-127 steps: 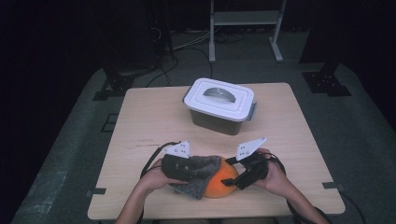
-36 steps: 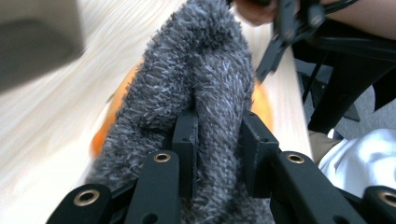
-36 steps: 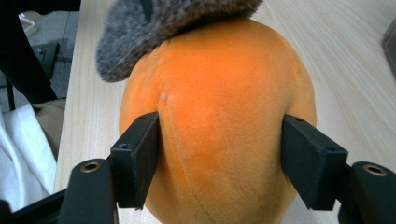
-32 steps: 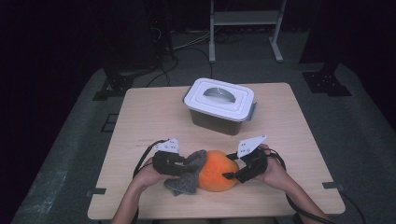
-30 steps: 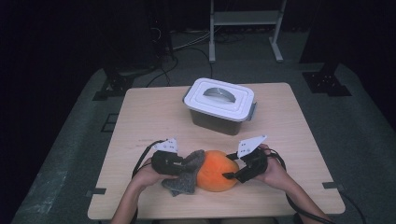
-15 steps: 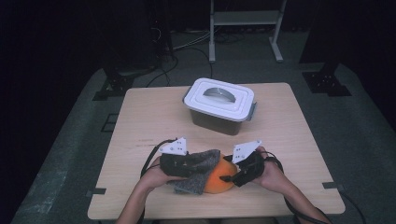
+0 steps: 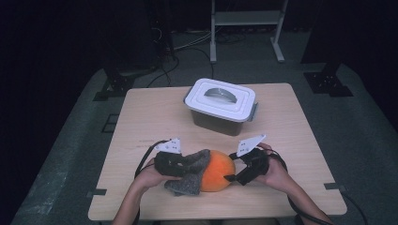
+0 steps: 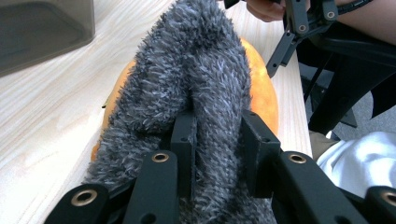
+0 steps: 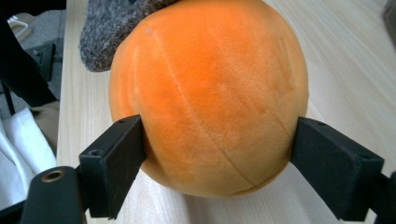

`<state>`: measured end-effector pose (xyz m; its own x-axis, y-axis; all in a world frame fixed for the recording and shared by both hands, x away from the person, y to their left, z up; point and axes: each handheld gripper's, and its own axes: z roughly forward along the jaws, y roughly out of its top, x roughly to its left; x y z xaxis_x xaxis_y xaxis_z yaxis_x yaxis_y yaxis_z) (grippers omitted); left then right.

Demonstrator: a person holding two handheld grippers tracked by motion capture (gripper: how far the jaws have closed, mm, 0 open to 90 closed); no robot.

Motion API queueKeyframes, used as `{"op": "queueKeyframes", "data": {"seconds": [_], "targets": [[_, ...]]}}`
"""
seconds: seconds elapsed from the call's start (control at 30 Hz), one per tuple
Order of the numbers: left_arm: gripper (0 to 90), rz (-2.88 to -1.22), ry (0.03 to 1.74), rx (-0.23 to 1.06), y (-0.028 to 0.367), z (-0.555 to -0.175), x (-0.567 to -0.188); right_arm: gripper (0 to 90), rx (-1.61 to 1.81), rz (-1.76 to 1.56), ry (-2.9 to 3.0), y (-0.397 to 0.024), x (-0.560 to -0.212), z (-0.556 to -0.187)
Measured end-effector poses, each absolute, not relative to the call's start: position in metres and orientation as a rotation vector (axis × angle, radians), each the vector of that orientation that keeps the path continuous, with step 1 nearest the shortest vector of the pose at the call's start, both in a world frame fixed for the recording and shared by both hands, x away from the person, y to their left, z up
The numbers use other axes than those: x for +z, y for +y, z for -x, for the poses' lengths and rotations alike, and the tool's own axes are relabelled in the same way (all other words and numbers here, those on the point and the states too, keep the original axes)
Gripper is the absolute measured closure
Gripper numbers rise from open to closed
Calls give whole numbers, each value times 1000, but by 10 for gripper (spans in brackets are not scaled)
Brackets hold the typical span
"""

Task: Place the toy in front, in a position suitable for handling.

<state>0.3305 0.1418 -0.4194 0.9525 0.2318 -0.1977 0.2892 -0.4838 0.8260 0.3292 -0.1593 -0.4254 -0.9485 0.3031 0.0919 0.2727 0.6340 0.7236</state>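
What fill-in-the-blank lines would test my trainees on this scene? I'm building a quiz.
1. The left tool is shut on the grey ____.
2. The cloth drapes over the ____ ball.
3. The right tool's jaws stand on either side of the ____.
4. The box has its lid ____.

Missing words: cloth; orange; ball; on

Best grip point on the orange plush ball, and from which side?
Across the widest middle of the orange plush ball, coming level from its bare right side. The grey fuzzy cloth, pinched in the left gripper, drapes its left and top. The right gripper already straddles that middle.
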Motion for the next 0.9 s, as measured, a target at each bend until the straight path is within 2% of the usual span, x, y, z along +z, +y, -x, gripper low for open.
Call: {"op": "queueKeyframes", "data": {"seconds": [0.03,0.2,0.33,0.5,0.77,0.9], "targets": [[695,-2096,369,-71,141,-330,-419,173,1234,-511,2809,-158,-426,-330],[693,-2092,360,-46,142,-330,-411,358,1210,-470,2781,-156,-423,-327],[693,-2056,349,-1,146,-328,-397,379,1203,-377,2723,-150,-415,-319],[691,-2047,329,28,142,-325,-393,368,1184,-306,2696,-141,-413,-313],[692,-2127,340,-11,140,-327,-405,202,1266,-497,2800,-150,-418,-328],[692,-2127,337,-35,141,-327,-407,184,1320,-598,2817,-158,-421,-333]]}}
